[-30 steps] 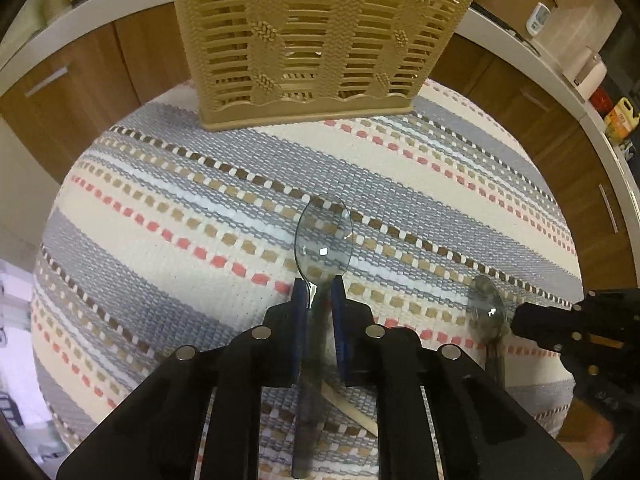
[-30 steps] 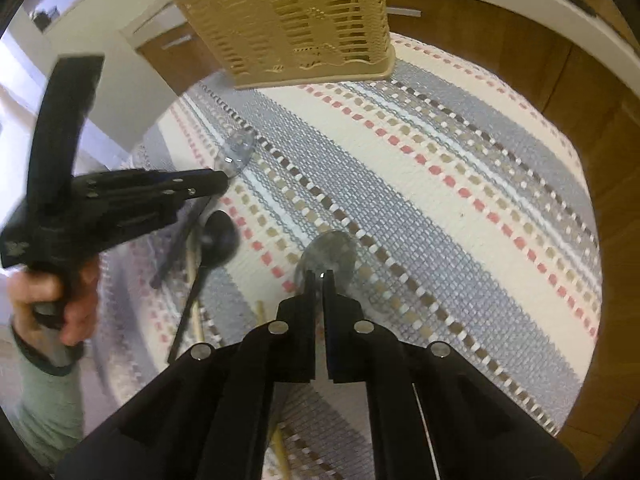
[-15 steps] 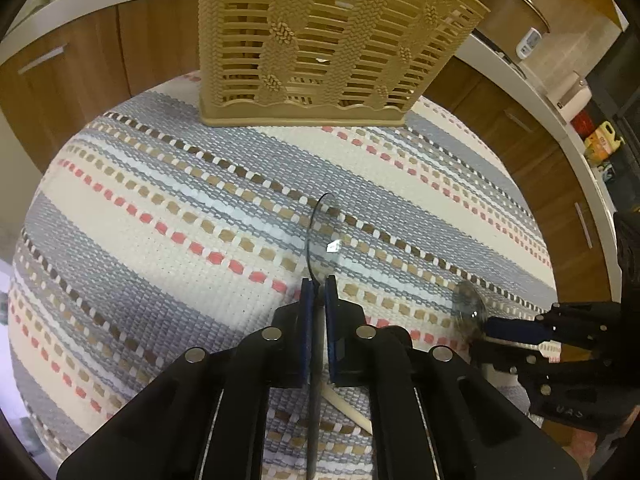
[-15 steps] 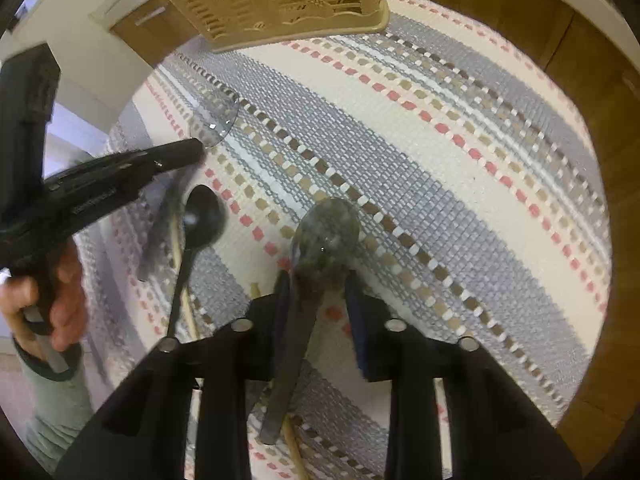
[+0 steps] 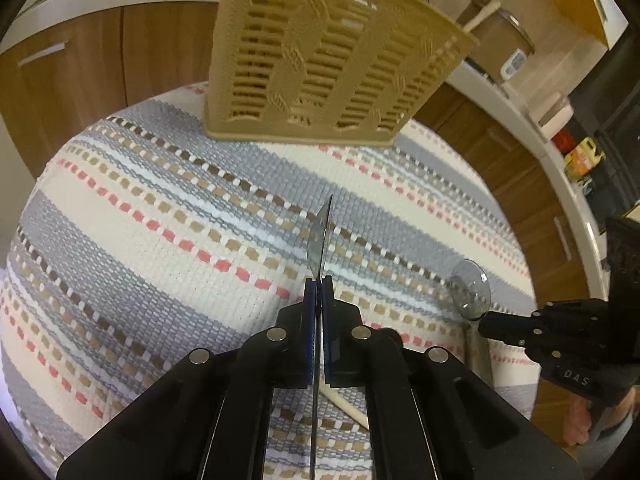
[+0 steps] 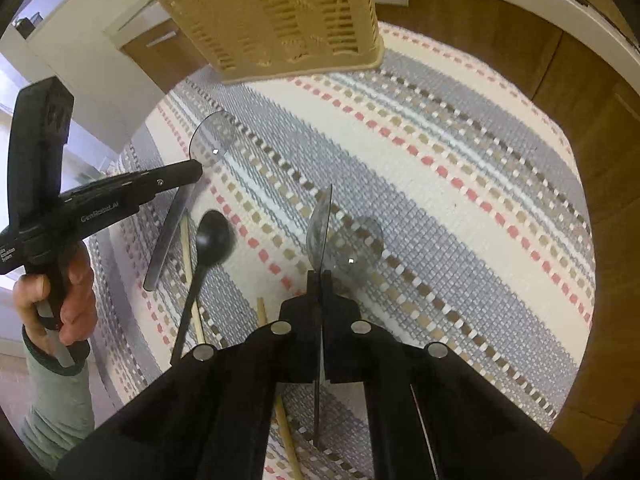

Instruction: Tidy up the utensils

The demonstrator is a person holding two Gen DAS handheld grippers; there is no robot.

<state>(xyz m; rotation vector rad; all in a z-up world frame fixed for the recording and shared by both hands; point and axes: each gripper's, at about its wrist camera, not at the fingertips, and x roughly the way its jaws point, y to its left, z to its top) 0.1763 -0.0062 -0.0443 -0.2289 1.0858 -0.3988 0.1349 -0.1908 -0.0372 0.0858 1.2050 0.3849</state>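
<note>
Both grippers clamp clear spoons edge-on: left gripper (image 5: 318,280) grips one spoon (image 5: 320,240), right gripper (image 6: 320,276), having just closed, grips another spoon (image 6: 320,232). Far ahead on the striped cloth (image 5: 160,240) stands the beige basket (image 5: 320,60). Near left lie a black spoon (image 6: 208,248) and chopsticks (image 6: 188,264).

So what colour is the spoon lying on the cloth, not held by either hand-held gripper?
Black spoon; it shows only in the right wrist view.
</note>
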